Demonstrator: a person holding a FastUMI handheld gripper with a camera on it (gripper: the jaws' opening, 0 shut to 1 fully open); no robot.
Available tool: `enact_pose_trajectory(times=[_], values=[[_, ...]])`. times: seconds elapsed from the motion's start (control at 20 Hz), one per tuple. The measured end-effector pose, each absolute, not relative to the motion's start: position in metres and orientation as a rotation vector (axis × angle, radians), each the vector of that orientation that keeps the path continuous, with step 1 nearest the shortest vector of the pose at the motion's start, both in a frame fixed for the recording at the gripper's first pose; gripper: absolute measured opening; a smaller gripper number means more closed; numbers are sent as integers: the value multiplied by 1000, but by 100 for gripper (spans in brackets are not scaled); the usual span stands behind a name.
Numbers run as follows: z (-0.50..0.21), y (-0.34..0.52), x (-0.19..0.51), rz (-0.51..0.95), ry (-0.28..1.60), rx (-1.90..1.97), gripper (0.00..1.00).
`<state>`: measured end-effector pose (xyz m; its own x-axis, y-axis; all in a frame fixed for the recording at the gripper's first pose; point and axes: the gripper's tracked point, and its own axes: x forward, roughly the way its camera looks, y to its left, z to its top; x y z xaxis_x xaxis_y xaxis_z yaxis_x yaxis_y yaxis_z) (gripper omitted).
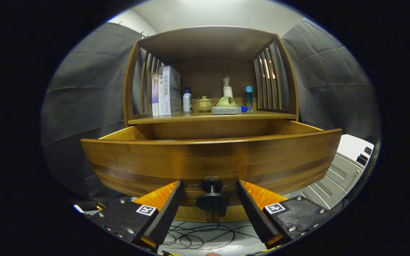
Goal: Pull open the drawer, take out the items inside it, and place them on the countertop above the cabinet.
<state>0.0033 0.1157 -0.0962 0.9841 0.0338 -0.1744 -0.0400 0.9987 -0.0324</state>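
Gripper (210, 193) open wide, holding nothing; fingers flank 1 knob (212, 199) without touching it. Drawer (208, 160) pulled out at 12, contents hidden. On countertop (144, 120): 3 books (166, 91), 3 bottles (187, 100), 1 pot (204, 104).

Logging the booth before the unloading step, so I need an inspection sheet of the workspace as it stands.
Surface: countertop carries items, front edge bare.
Job's things: drawer pulled open; contents hidden behind its front; knob between the fingers.
Clutter: books, white bottle, lidded pot, green cup on a pad, pump bottle, blue-capped bottle.
Grippers: tool open, fingers apart either side of the knob.
Cables: black cables on the floor.
Surroundings: dark cloth walls.
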Motion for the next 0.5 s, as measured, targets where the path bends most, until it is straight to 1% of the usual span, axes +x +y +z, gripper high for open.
enact_pose_trajectory(times=[0.5], values=[[-91, 120, 61, 23, 157, -26, 95]])
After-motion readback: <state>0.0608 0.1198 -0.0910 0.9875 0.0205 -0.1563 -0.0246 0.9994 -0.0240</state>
